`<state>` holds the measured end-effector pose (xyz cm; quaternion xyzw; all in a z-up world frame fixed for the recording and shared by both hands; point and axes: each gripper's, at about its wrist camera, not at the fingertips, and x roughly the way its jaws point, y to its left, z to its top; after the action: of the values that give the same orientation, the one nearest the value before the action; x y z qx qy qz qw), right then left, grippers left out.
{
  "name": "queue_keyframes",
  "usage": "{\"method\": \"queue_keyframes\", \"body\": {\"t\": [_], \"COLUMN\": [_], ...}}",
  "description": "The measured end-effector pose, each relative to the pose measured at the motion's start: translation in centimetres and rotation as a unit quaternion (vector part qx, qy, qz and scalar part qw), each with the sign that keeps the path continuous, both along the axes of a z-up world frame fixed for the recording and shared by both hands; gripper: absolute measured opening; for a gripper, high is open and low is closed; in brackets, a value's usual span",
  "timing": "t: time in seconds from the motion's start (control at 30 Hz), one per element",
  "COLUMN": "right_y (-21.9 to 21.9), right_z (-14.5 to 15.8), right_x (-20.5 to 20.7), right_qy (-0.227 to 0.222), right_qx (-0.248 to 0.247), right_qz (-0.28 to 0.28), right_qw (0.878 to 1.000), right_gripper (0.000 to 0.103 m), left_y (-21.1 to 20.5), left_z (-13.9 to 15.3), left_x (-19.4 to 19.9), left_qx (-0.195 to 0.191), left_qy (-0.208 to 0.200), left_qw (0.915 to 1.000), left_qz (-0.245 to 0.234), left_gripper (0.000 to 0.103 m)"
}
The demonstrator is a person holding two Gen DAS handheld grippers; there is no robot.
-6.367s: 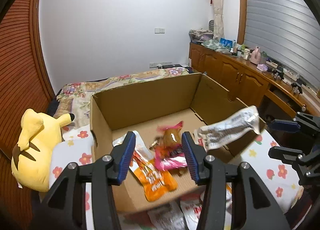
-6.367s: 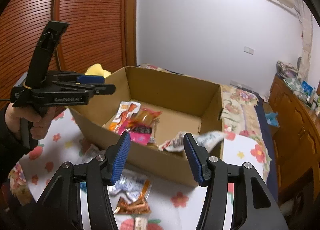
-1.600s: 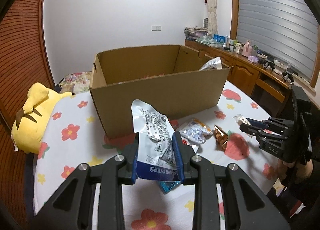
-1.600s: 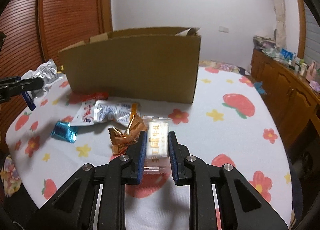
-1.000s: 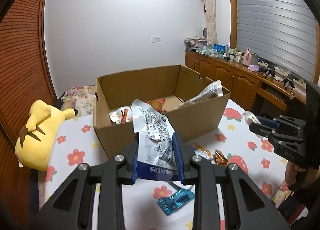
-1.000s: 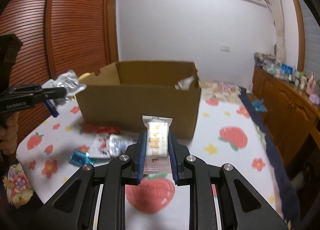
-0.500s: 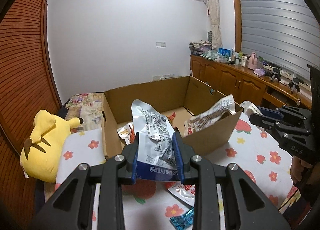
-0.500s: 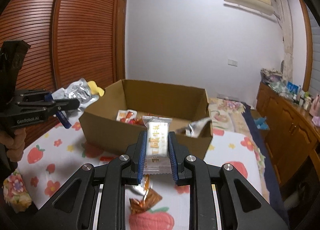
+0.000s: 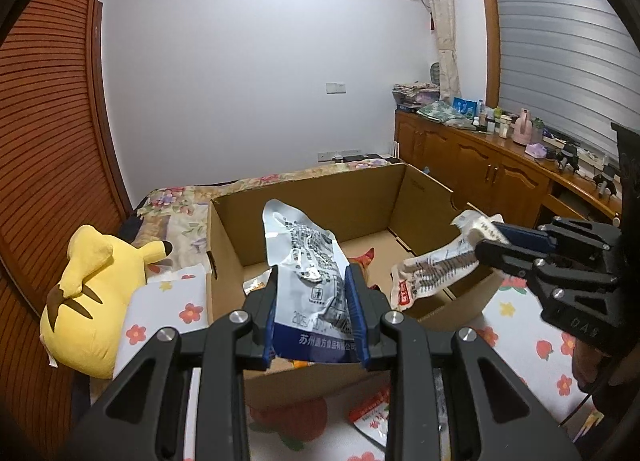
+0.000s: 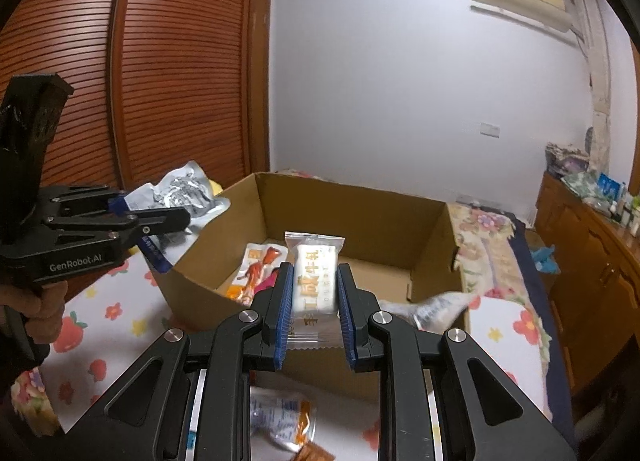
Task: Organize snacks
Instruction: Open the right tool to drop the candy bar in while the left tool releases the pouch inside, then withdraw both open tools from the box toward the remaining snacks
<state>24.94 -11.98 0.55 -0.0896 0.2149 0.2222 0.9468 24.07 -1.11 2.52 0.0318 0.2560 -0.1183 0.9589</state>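
At the bottom centre of the left wrist view, our left gripper [image 9: 314,313] is clamped on a silver-grey foil snack pouch with a blue bottom edge [image 9: 310,281]. In the right wrist view's lower centre, our right gripper [image 10: 316,309] pinches a small white wrapped snack bar with gold lettering [image 10: 316,281]. Beyond both, mid-frame, stands the open brown cardboard box [image 10: 352,217] on a white flower-print tablecloth [image 10: 120,309], with orange and pink packets [image 10: 252,273] inside. A yellow plush toy [image 9: 88,293] lies at the left.
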Motion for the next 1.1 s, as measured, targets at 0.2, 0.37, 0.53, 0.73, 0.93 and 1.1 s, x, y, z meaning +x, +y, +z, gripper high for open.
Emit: {"method": "queue_keyframes", "body": {"t": [0.2,0.37,0.53,0.73,0.93,1.1], "right_y": [0.9,1.4,1.8,1.7,1.6,1.6], "right_z": [-0.2,-0.4,-0.9,-1.0,-0.9,-1.0], "right_x": [2.1,3.4,4.5,4.9,4.6,4.2], "right_qy": [0.008,0.018,0.032,0.037,0.037,0.034], "right_qx": [-0.011,-0.013,-0.018,-0.013,-0.013,-0.017], "right_qz": [0.005,0.007,0.007,0.006,0.007,0.007], "right_qw": [1.000,1.000,0.999,0.999,0.999,0.999], "right_gripper": [0.020,0.020,0.023,0.027,0.029,0.030], "left_y": [-0.2,-0.3,-0.4,-0.3,-0.3,-0.5], "left_z": [0.0,-0.5,-1.2,-1.9,-2.5,-2.8], "left_x": [1.6,2.7,3.4,4.1,4.6,4.6], "left_qx": [0.002,0.005,0.007,0.009,0.009,0.013], "left_qy": [0.004,0.009,0.018,0.026,0.034,0.034], "left_qw": [1.0000,0.9999,0.9998,0.9995,0.9993,0.9993], "left_qz": [0.002,0.005,0.008,0.011,0.013,0.011], "left_gripper": [0.028,0.028,0.028,0.028,0.032,0.032]}}
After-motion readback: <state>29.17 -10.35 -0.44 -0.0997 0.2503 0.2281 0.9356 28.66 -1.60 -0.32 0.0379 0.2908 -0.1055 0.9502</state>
